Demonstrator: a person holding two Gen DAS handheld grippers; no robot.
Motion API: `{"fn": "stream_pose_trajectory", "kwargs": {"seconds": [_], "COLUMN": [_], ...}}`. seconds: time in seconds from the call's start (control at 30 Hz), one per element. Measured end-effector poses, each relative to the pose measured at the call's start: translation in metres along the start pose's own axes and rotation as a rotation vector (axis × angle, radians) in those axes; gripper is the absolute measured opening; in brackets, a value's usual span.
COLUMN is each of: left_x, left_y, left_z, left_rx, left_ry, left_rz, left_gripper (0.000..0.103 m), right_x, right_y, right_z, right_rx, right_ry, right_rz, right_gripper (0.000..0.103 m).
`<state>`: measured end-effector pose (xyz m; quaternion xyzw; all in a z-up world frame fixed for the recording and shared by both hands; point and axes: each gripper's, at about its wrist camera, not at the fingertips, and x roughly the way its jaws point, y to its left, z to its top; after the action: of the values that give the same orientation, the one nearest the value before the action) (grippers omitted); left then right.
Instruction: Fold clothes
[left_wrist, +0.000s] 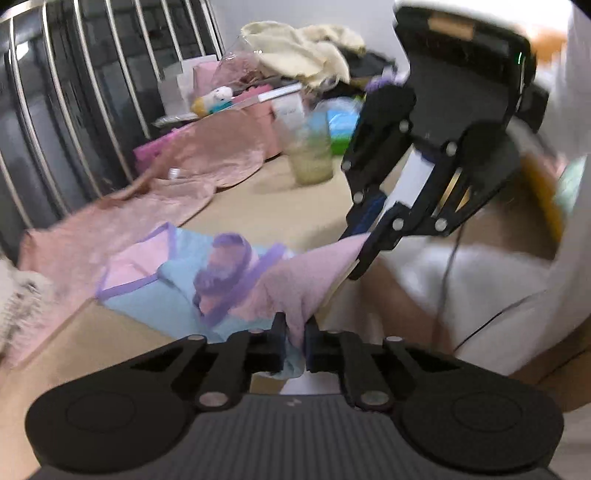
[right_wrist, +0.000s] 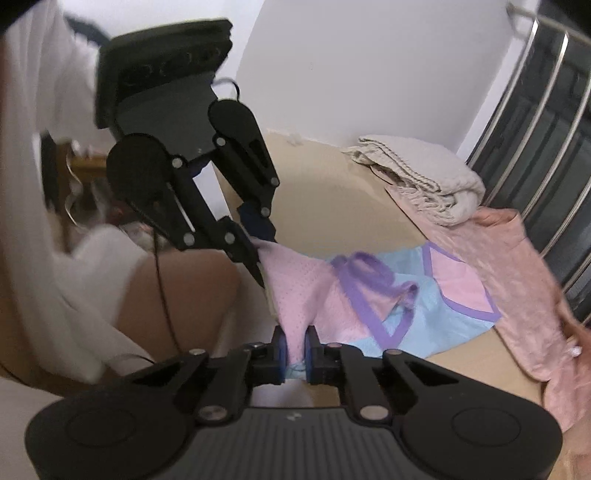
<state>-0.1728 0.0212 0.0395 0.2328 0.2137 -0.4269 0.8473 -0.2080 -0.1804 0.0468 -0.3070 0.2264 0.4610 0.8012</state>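
Pinching garment (left_wrist: 177, 291) | pink cloth (left_wrist: 155, 206) beside | cup (left_wrist: 308, 147) behind

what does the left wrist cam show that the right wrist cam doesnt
Only the left wrist view shows the clutter at the far end of the table: a plastic cup, a small duck toy and a heap of cream cloth.

Only the right wrist view shows a folded grey knit blanket against the white wall.

Both show the pink and blue garment, pinched by the left gripper and right gripper, and the salmon cloth beside it.
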Motion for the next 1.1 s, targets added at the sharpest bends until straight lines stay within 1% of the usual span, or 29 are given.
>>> {"fn": "stream_pose_trajectory", "kwargs": {"seconds": [0.07, 0.17, 0.23, 0.3, 0.37, 0.43, 0.47, 0.5, 0.53, 0.57, 0.6, 0.63, 0.67, 0.7, 0.73, 0.77, 0.83, 0.9, 0.93, 1.0, 1.03, 1.07, 1.1], "left_x": [-0.004, -0.01, 0.01, 0.032, 0.054, 0.071, 0.078, 0.079, 0.079, 0.074, 0.067, 0.057, 0.047, 0.037, 0.031, 0.026, 0.025, 0.027, 0.028, 0.032, 0.034, 0.035, 0.037], "left_y": [0.027, 0.067, 0.091, 0.114, 0.137, 0.152, 0.156, 0.157, 0.158, 0.157, 0.152, 0.146, 0.138, 0.128, 0.119, 0.11, 0.095, 0.084, 0.082, 0.08, 0.079, 0.077, 0.076], "left_z": [0.013, 0.033, 0.032, 0.031, 0.029, 0.022, 0.019, 0.017, 0.015, 0.015, 0.014, 0.014, 0.012, 0.008, 0.005, 0.003, 0.001, -0.001, -0.002, -0.005, -0.006, -0.007, -0.009], "left_rx": [-0.069, -0.173, -0.271, -0.372, -0.473, -0.588, -0.617, -0.639, -0.66, -0.678, -0.695, -0.714, -0.729, -0.746, -0.777, -0.811, -0.843, -0.857, -0.848, -0.824, -0.812, -0.8, -0.787], "left_ry": [-0.015, -0.037, -0.033, -0.026, -0.02, 0.007, 0.025, 0.032, 0.036, 0.042, 0.05, 0.052, 0.048, 0.036, 0.025, 0.014, 0.008, 0.001, 0.002, 0.004, 0.005, 0.007, 0.008], "left_rz": [-0.043, -0.106, -0.088, -0.062, -0.037, 0.045, 0.066, 0.104, 0.147, 0.177, 0.196, 0.205, 0.196, 0.174, 0.156, 0.138, 0.139, 0.166, 0.168, 0.166, 0.164, 0.163, 0.162], "left_gripper": [0.008, 0.009, 0.008, 0.008, 0.009, 0.011, 0.015, 0.02, 0.035, 0.039, 0.04, 0.043, 0.047, 0.049, 0.051, 0.051, 0.051, 0.051, 0.051, 0.047, 0.03, 0.008, 0.002], "right_x": [-0.011, -0.016, -0.006, 0.016, 0.045, 0.074, 0.086, 0.096, 0.101, 0.104, 0.098, 0.087, 0.075, 0.06, 0.049, 0.04, 0.038, 0.036, 0.038, 0.043, 0.046, 0.051, 0.057], "right_y": [-0.021, -0.06, -0.084, -0.108, -0.13, -0.146, -0.152, -0.156, -0.159, -0.162, -0.162, -0.162, -0.161, -0.16, -0.158, -0.156, -0.146, -0.135, -0.128, -0.12, -0.116, -0.115, -0.117], "right_z": [0.009, 0.02, 0.026, 0.031, 0.03, 0.025, 0.022, 0.02, 0.017, 0.015, 0.013, 0.011, 0.009, 0.004, -0.004, -0.012, -0.025, -0.037, -0.042, -0.05, -0.055, -0.059, -0.061], "right_rx": [0.038, 0.083, 0.096, 0.103, 0.146, 0.185, 0.201, 0.22, 0.251, 0.282, 0.317, 0.355, 0.398, 0.466, 0.555, 0.636, 0.726, 0.81, 0.822, 0.845, 0.858, 0.874, 0.88], "right_ry": [-0.029, -0.069, -0.069, -0.049, -0.024, 0.002, 0.015, 0.027, 0.034, 0.037, 0.023, -0.004, -0.034, -0.072, -0.098, -0.12, -0.135, -0.147, -0.141, -0.133, -0.129, -0.13, -0.133], "right_rz": [0.029, 0.023, -0.017, -0.061, -0.116, -0.159, -0.191, -0.223, -0.251, -0.278, -0.302, -0.323, -0.338, -0.325, -0.282, -0.243, -0.201, -0.167, -0.183, -0.185, -0.181, -0.158, -0.138], "right_gripper": [0.009, 0.009, 0.009, 0.009, 0.009, 0.011, 0.014, 0.018, 0.019, 0.019, 0.02, 0.02, 0.021, 0.027, 0.036, 0.039, 0.039, 0.039, 0.039, 0.038, 0.034, 0.027, 0.005]}}
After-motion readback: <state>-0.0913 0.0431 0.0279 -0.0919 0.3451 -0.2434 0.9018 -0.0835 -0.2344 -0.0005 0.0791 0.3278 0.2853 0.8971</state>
